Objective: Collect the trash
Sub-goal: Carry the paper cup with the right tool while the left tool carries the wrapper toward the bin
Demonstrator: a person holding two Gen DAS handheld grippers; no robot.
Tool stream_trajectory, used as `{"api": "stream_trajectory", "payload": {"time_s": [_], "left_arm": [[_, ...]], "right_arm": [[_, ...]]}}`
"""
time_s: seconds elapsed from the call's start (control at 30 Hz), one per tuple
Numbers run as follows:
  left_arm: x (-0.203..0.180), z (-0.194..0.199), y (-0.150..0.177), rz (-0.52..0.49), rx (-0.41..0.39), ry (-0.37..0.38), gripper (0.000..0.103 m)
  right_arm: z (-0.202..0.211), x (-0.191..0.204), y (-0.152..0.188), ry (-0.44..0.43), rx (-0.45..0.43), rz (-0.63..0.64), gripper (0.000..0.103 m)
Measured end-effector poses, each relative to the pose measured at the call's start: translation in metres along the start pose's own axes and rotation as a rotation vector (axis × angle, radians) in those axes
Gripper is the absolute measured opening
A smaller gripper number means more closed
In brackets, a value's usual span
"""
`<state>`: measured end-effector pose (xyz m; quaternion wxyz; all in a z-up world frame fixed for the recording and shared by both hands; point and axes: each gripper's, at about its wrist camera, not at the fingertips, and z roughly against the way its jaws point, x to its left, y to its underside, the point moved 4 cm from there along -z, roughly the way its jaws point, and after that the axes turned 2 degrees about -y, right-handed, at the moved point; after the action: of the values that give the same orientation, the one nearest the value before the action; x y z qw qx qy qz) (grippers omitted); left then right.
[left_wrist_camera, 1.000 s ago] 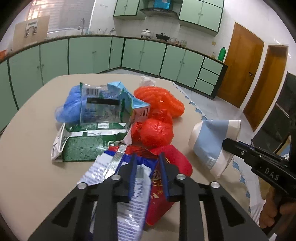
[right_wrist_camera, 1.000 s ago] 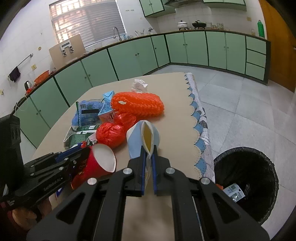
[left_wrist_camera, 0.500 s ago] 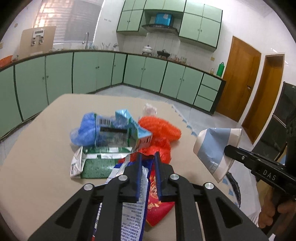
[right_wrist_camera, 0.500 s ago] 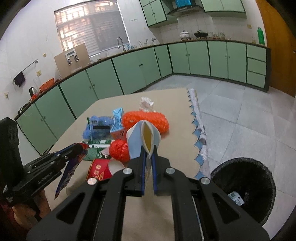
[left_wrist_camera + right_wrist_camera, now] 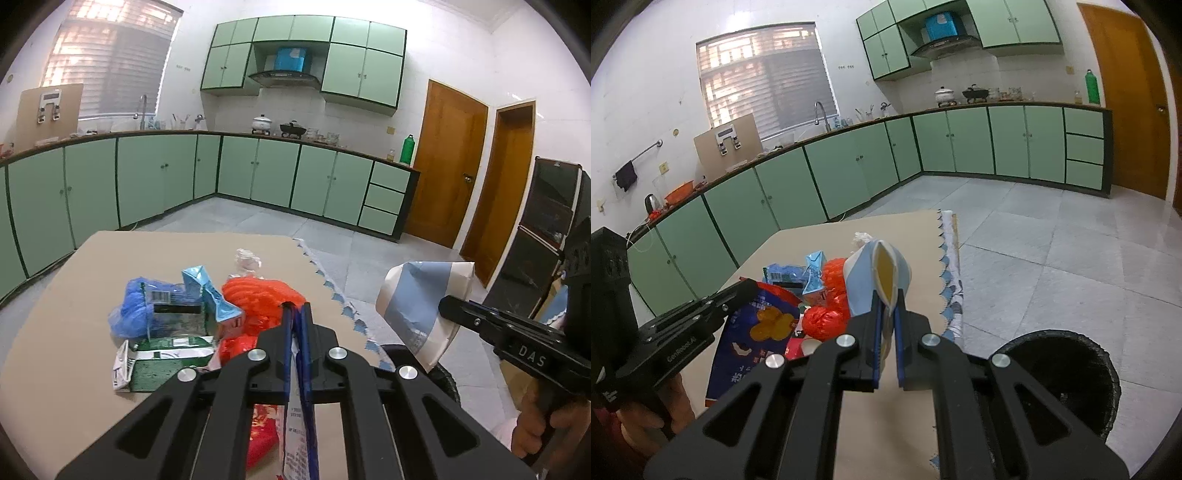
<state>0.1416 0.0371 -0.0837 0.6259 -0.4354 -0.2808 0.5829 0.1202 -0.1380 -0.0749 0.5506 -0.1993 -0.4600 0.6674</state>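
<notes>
Right gripper [image 5: 886, 325], clamped on the cup [image 5: 875, 277], is nearer the bin [image 5: 1067, 373] on the floor lower right; left gripper [image 5: 297, 325] pinches the wrapper [image 5: 753, 332], probably farther.

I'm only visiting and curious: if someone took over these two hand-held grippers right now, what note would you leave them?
Left gripper: jaws have just closed on the dark blue snack wrapper, lifted off the table.
Right gripper: shut on the squashed blue-and-white paper cup, also held up.
Black trash bin: on the floor beside the beige table.
Left: drop both in the bin, then clear the red bags, cartons and blue bag on the table.
</notes>
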Motion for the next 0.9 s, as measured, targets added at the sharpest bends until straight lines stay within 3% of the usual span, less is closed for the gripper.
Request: {"api": "stream_trajectory", "payload": {"time_s": [0.23, 0.43, 0.9], "left_arm": [[-0.014, 0.010, -0.011, -0.017, -0.041, 0.029, 0.004], [-0.044, 0.000, -0.023, -0.042, -0.053, 0.109, 0.004], [-0.168, -0.089, -0.004, -0.123, 0.058, 0.325, 0.004]], "right_arm": [[0.012, -0.009, -0.004, 0.025, -0.033, -0.017, 0.005], [0.031, -0.033, -0.007, 0.088, -0.071, -0.037, 0.005], [0.067, -0.148, 0.024, 0.346, -0.060, -0.144, 0.006]]}}
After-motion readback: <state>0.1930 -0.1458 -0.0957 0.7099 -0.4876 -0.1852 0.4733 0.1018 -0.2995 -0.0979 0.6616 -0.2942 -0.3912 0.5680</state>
